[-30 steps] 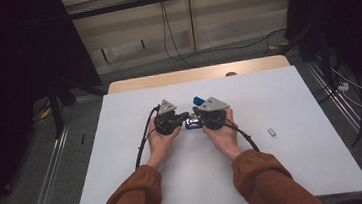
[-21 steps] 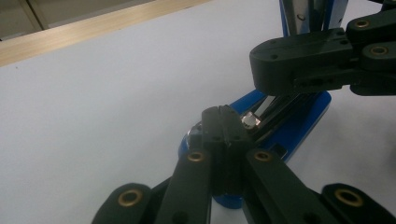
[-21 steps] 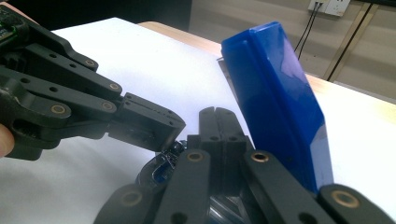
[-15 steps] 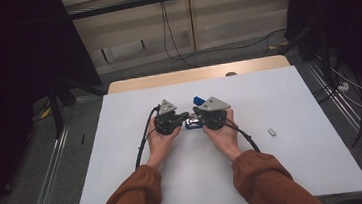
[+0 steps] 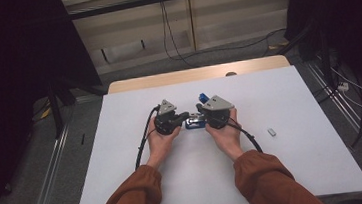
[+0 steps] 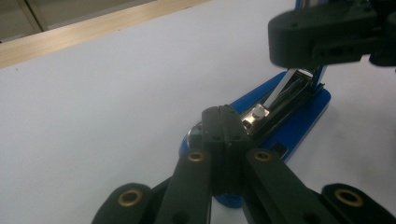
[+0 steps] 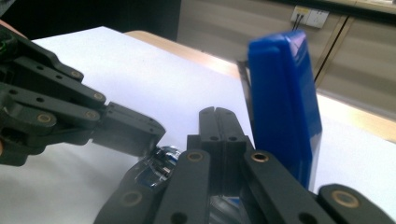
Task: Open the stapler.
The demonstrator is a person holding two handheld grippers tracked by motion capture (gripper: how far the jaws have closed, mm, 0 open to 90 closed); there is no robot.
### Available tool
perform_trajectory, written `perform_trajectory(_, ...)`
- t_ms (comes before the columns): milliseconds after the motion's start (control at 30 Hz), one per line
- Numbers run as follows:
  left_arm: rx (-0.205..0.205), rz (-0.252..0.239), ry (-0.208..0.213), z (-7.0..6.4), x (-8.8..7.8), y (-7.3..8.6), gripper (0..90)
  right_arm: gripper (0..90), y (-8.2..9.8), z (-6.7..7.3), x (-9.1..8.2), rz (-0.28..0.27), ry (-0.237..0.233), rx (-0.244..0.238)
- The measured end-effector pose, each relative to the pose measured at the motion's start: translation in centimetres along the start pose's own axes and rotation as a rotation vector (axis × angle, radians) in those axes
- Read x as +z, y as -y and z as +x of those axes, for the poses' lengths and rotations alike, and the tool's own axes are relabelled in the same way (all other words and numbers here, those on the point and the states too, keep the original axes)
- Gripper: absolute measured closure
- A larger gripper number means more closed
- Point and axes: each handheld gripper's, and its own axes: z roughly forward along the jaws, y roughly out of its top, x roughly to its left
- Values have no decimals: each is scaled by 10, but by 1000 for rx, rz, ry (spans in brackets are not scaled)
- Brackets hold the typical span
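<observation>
A blue stapler [image 5: 193,124] lies open on the white table [image 5: 301,171] between my two grippers. Its blue lid [image 7: 285,102] stands upright, also seen as the blue lid [image 5: 202,98] behind the right gripper. The metal staple channel [image 6: 285,95] lies bare on the blue base [image 6: 299,126]. My left gripper [image 6: 224,122] is shut, its tips resting on the front end of the channel. My right gripper [image 7: 217,122] is shut too, right beside the lid's foot, over the stapler's rear. From above, the left gripper [image 5: 183,116] and right gripper [image 5: 201,115] face each other, tips nearly touching.
A small grey object [image 5: 272,132] lies on the table to the right of the hands. A wooden strip [image 5: 196,74] runs along the table's far edge. Black cables [image 5: 142,141] trail from the grippers toward the person. Dark stands flank the table.
Hardly anything: the right gripper has edged slightly to the right; the stapler and left gripper stay put.
</observation>
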Motion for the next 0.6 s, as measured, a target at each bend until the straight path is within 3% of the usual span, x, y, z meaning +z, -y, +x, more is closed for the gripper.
perform_trajectory(600, -10, -1, 5, 0, 0, 0, 900, 900, -4, -10, -9, -9, 19, 7)
